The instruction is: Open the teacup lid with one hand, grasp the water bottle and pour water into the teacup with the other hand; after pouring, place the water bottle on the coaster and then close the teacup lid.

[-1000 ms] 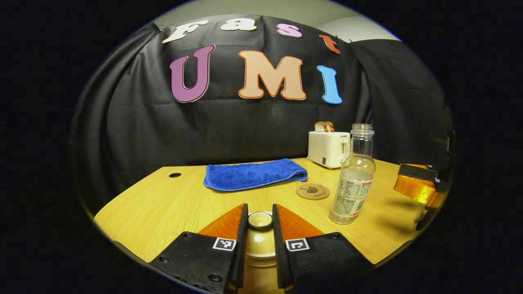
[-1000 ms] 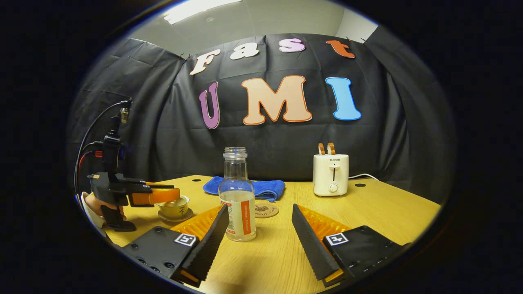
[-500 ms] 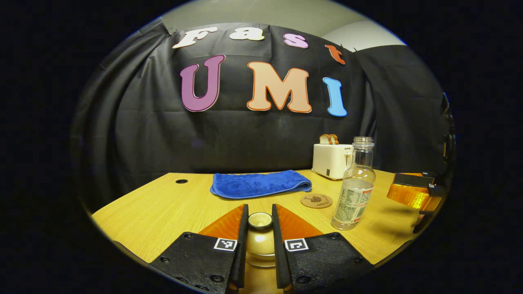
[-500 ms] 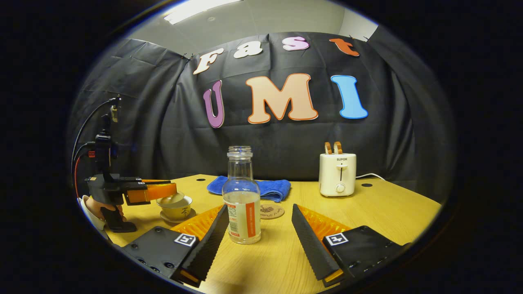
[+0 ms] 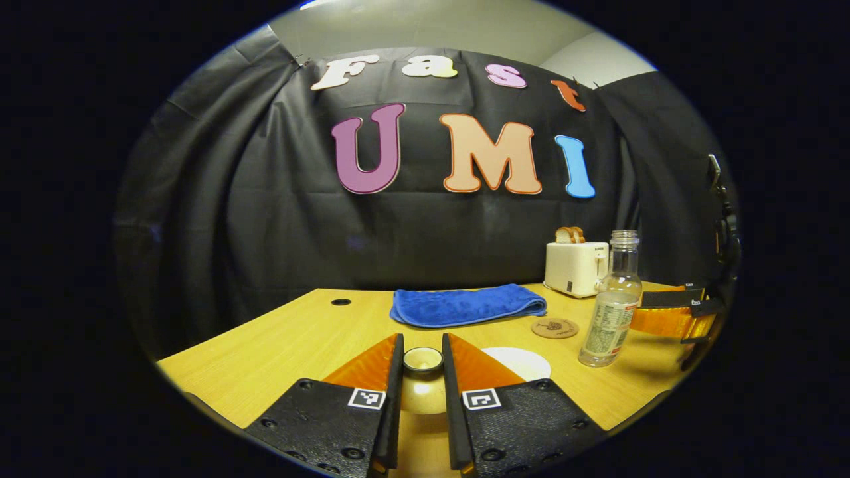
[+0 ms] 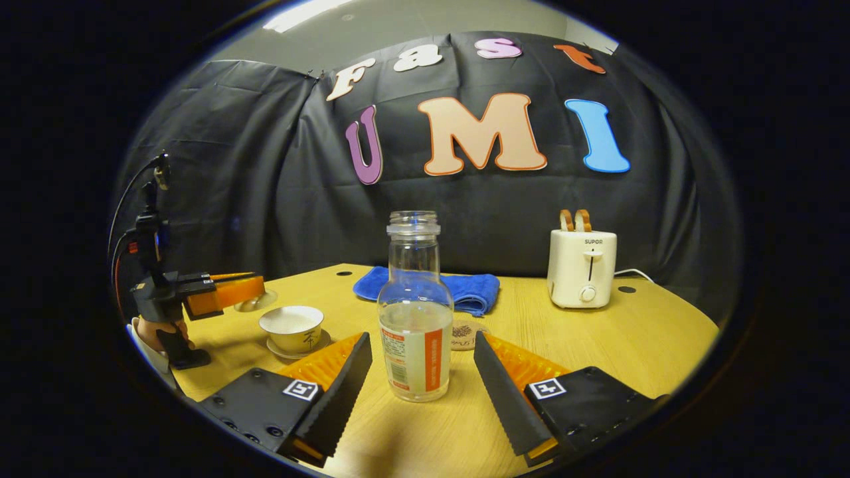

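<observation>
My left gripper is shut on the knob of the beige teacup lid, held in the air. The uncovered teacup stands on its saucer below and to the right of the lid; its pale rim peeks past my right finger. The clear water bottle, uncapped and part full, stands upright between the fingers of my open right gripper, which do not touch it. The round cork coaster lies just behind the bottle.
A folded blue towel lies at the back of the wooden table. A white toaster with toast stands at the back right. A hand holds the left gripper at the table's left edge.
The left gripper has lifted the lid off the teacup and carried it up and to the left. The right gripper has moved forward, so the bottle now stands between its fingers.
</observation>
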